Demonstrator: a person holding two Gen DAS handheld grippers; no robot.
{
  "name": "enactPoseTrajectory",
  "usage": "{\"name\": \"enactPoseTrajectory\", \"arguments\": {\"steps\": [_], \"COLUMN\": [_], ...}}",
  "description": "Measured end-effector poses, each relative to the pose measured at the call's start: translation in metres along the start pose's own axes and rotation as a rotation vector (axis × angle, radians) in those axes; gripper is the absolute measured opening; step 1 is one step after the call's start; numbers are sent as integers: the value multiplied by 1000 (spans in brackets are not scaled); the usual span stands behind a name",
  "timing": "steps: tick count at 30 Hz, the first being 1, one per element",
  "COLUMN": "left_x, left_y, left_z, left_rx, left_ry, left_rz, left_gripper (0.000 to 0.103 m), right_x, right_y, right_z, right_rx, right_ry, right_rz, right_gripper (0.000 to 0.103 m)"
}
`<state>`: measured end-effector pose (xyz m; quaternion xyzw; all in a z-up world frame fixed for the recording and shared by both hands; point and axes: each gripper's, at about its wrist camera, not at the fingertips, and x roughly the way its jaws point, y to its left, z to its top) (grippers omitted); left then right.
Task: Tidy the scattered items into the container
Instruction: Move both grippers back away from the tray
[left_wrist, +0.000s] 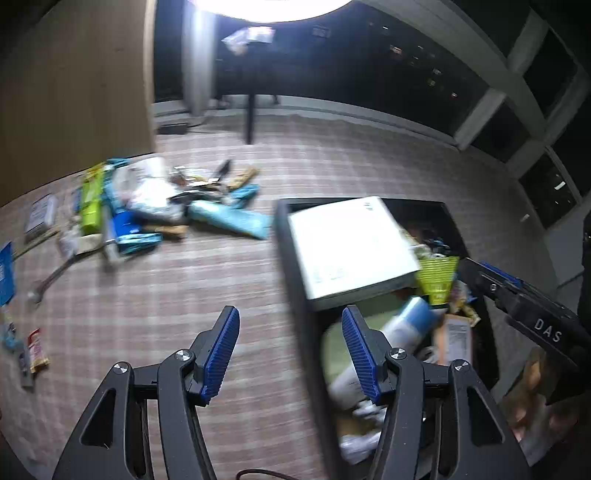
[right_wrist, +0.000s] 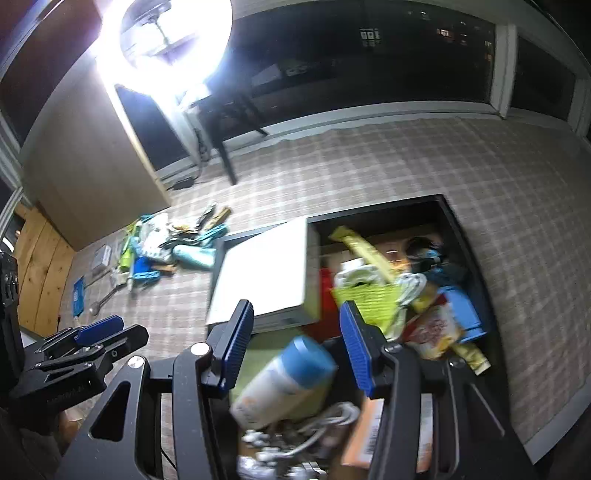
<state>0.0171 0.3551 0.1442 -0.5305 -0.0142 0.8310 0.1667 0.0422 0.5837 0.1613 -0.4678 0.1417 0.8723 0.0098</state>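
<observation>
In the container (right_wrist: 469, 236), blurred bottle (right_wrist: 284, 380), contents partly hidden

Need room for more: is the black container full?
Nearly: the white box, bottle and packets fill the black container to its rim.

Checked carpet (left_wrist: 221, 302), wooden cabinet (left_wrist: 74, 92), bright lamp (right_wrist: 166, 37)

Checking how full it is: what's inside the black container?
The black container holds a white box, blue-capped bottle, yellow-green packet, snack packets and white cable. Anything beneath them is covered.
</observation>
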Motion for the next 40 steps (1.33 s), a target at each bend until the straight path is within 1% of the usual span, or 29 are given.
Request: {"name": "enactPoseTrajectory", "arguments": {"steps": [2, 4, 11, 16, 19, 21, 22, 23, 24, 26, 30, 35, 37, 40], "left_x": [-9, -19, -54, -71, -78, -80, -82, -83, -84, -82, -76, -67, -64, -61], "left_y": [20, 39, 98, 134, 152, 163, 171, 178, 185, 203, 246, 288, 299, 307], "left_z": [-5, -9, -25, -38, -44, -47, -50, -53, -56, -60, -69, -82, -85, -90], "left_rx": [-18, -39, -80, -95, -93, -93, -95, -99, -104, -116, -169, -244, -267, -282], "left_ry": [-19, -34, -102, -126, -148, -154, -160, -166, -168, -153, -115, -71, -52, -60], "left_rz": [24, 46, 114, 147, 176, 200, 217, 233, 253, 295, 367, 370, 348, 331], "left_gripper": [55, 55, 55, 55, 58, 66, 75, 77, 77, 77, 77, 78, 78, 78], "right_x": [2, 4, 7, 12, 17, 19, 20, 21, 23, 27, 39, 59, 67, 76], "right_y": [16, 36, 102, 146, 170, 184, 190, 196, 202, 208, 214, 213, 211, 209], "right_z": [-3, -8, -25, -38, -44, -48, -50, -52, -55, -58, -67, -79, -83, -89], "right_rx": [-11, -32, -94, -135, -146, -160, -167, -176, -183, -183, -165, -133, -115, -88], "right_ry": [0, -1, -4, -3, 3, -2, -7, -11, -14, -11, 5, 18, 34, 56], "right_rz": [16, 27, 75, 105, 127, 129, 127, 123, 119, 118, 110, 70, 68, 63], "right_gripper": [49, 52, 53, 55, 55, 55, 56, 56, 57, 60, 60, 60, 60, 60]}}
